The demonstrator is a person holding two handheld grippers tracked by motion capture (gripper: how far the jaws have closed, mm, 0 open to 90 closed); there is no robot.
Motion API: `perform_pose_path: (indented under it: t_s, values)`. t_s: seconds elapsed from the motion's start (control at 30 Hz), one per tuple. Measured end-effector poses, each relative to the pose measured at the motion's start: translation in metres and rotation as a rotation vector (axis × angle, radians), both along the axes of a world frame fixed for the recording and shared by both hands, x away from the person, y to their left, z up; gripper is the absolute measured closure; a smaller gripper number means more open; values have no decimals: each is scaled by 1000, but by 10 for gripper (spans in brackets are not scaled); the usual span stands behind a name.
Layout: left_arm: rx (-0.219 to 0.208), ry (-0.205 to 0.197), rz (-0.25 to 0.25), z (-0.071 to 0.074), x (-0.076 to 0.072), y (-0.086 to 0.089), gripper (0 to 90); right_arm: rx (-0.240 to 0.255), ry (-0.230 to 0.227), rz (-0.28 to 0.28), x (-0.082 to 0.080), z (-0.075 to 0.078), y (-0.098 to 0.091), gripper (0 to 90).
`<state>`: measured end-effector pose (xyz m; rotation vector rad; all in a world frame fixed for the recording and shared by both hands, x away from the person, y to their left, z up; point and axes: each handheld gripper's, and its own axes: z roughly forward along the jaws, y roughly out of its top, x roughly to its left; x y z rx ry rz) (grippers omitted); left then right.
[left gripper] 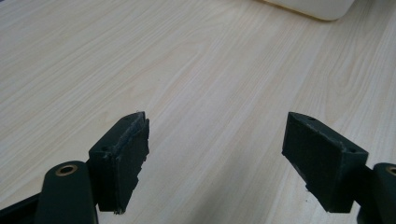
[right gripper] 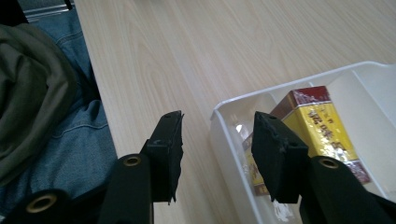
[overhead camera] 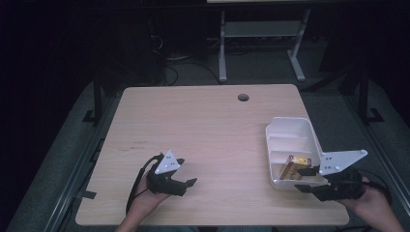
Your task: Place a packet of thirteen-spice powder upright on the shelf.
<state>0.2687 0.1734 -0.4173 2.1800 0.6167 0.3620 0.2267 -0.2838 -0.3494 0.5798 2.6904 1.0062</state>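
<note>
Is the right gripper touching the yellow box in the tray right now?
Apart. In the right gripper view the right gripper stands open astride the white tray's near wall, and the yellow box lies beyond the jaws, nothing between them.

The yellow and dark-red cardboard box (right gripper: pixel 315 128), lying in the white plastic tray (right gripper: pixel 224 140) at four o'clock on the table, bears red characters too blurred to read.
</note>
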Motion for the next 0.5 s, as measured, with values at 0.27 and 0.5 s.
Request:
perform_pose_path:
  t_s: [0.27,0.5]
  values:
    - [3,1,-2,0,0,0,221,18,3,12,-6,-7,4,519]
    - [1,-1,2,0,0,1,221,21,5,33,-11,-11,11,511]
